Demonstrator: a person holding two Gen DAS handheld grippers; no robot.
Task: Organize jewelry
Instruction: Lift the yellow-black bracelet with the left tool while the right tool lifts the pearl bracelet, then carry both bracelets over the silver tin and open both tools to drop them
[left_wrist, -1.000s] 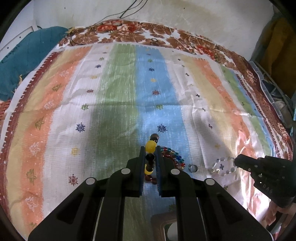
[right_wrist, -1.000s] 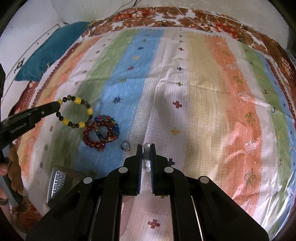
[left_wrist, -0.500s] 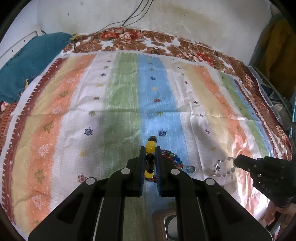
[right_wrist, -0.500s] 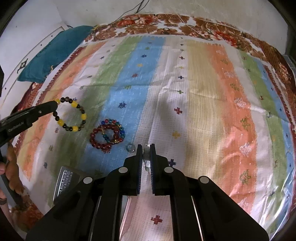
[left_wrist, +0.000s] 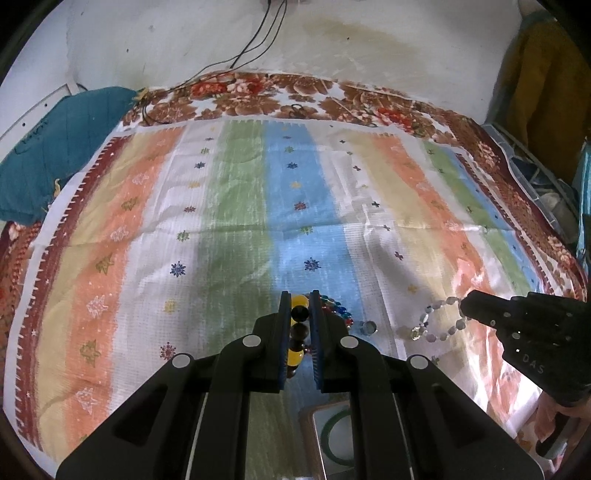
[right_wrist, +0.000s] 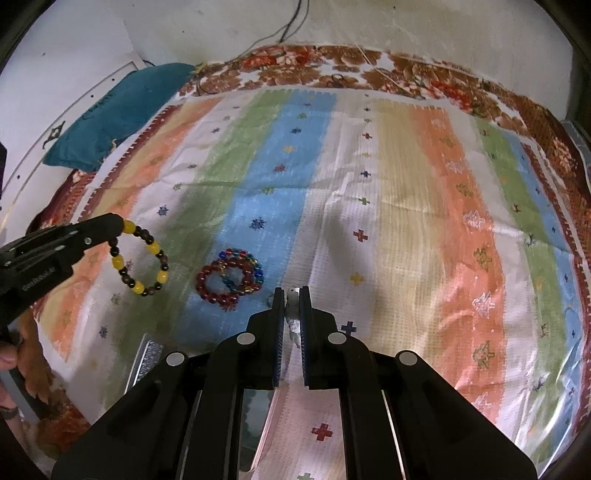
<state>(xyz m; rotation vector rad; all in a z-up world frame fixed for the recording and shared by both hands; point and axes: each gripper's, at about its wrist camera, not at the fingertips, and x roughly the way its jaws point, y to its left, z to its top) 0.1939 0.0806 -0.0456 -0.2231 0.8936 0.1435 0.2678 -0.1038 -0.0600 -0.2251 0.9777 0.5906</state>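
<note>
My left gripper (left_wrist: 300, 299) is shut on a yellow and black bead bracelet (left_wrist: 297, 332) and holds it above the striped cloth; the bracelet hangs from it in the right wrist view (right_wrist: 142, 258). My right gripper (right_wrist: 292, 291) is shut on a clear white bead bracelet (right_wrist: 293, 314), which dangles from its tip in the left wrist view (left_wrist: 439, 321). A dark red bead bracelet (right_wrist: 214, 284) and a multicolour bead bracelet (right_wrist: 242, 271) lie overlapped on the blue stripe. A small clear ring (left_wrist: 368, 326) lies beside them.
A box with a mirror lid (left_wrist: 328, 435) lies open at the near edge, under both grippers. A teal cushion (right_wrist: 122, 114) sits at the far left. Cables (left_wrist: 255, 40) run down the back wall. The striped cloth (right_wrist: 424, 221) covers the bed.
Both grippers have risen and pulled back with their bracelets, so more of the wall and cloth shows. The red and multicolour bracelets stay on the cloth.
</note>
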